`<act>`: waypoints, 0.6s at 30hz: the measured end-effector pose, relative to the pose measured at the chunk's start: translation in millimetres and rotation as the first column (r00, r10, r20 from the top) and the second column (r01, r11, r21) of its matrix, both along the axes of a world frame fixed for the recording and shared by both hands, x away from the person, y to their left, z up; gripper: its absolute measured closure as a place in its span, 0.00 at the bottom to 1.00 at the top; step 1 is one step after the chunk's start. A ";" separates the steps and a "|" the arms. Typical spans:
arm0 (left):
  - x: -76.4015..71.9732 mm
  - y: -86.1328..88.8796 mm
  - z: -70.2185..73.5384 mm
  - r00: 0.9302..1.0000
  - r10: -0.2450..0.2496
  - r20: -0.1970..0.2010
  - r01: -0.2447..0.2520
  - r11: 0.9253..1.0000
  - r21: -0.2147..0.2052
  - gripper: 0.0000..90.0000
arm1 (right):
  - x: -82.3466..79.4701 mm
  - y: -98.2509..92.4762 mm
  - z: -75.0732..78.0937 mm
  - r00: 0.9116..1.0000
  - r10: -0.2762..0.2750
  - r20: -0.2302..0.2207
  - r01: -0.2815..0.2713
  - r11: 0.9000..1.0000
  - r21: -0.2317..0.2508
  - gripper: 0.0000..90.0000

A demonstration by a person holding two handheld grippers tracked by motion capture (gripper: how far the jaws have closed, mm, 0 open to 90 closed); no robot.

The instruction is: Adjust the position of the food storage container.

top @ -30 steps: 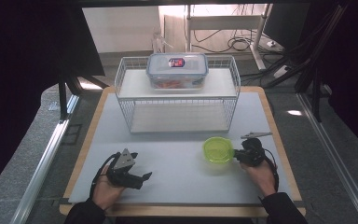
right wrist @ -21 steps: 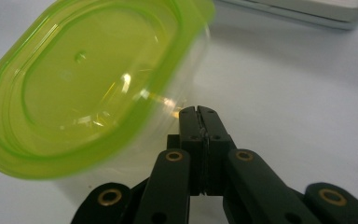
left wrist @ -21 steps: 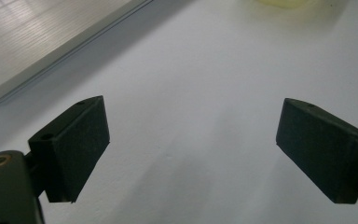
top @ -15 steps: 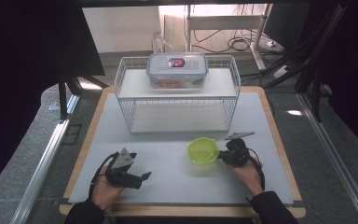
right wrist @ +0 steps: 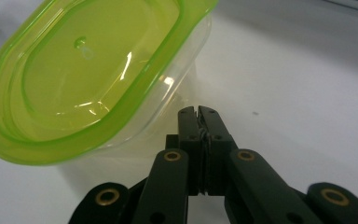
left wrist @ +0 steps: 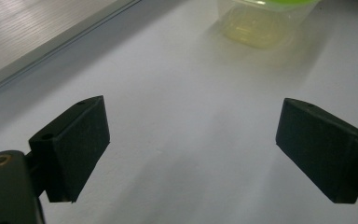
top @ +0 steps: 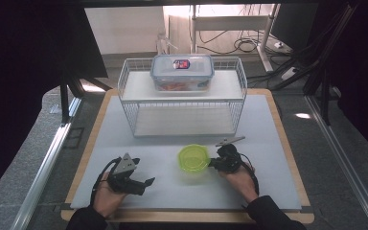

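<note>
Item 1, my right tongs (top: pixel 216 163): on the near right of the worktop (top: pixel 268 139), pointing toward the green-lidded tub. In the right gripper view the right tongs (right wrist: pixel 198 111) have their jaws pressed together with nothing between them, the tips right at the tub's clear wall, just under the lid's rim. I cannot tell whether the tips touch the wall or stop just short of it.

Item 2, green-lidded tub (top: pixel 194 158): a small clear plastic container with a lime-green lid, standing on the white worktop near its front centre, just in front of the wire rack. In the right gripper view the tub (right wrist: pixel 93 79) shows large and close, lid fitted on. In the left gripper view the tub (left wrist: pixel 261 23) sits at the top edge, well ahead of the jaws.

Item 3, my left tongs (top: pixel 141 184): held low over the near left of the worktop, well apart from the tub. In the left gripper view the left tongs (left wrist: pixel 191 149) have their jaws spread wide with only bare white surface between them.

Item 4, wire rack (top: pixel 129 112): white, two-level, at the back centre of the worktop.

Item 5, lidded box (top: pixel 182 72): clear with a blue-edged lid, resting on the rack's upper shelf.
</note>
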State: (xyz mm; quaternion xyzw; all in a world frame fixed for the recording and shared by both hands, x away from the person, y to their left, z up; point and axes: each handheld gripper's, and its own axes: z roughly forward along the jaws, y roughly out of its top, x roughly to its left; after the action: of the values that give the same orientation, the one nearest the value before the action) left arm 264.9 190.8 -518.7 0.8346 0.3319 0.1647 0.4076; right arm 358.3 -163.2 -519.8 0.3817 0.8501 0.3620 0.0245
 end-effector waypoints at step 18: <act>-0.9 -0.3 0.2 1.000 -0.006 -0.009 0.006 1.000 -0.022 0.11 | -6.8 7.1 7.4 0.995 0.031 0.092 -0.024 0.997 -0.069 0.83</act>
State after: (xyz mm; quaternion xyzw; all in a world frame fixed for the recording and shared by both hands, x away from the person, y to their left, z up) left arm 264.0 190.5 -518.5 0.8318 0.3329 0.1559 0.4159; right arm 351.5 -156.1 -512.4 0.3517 0.8650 0.3506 0.0720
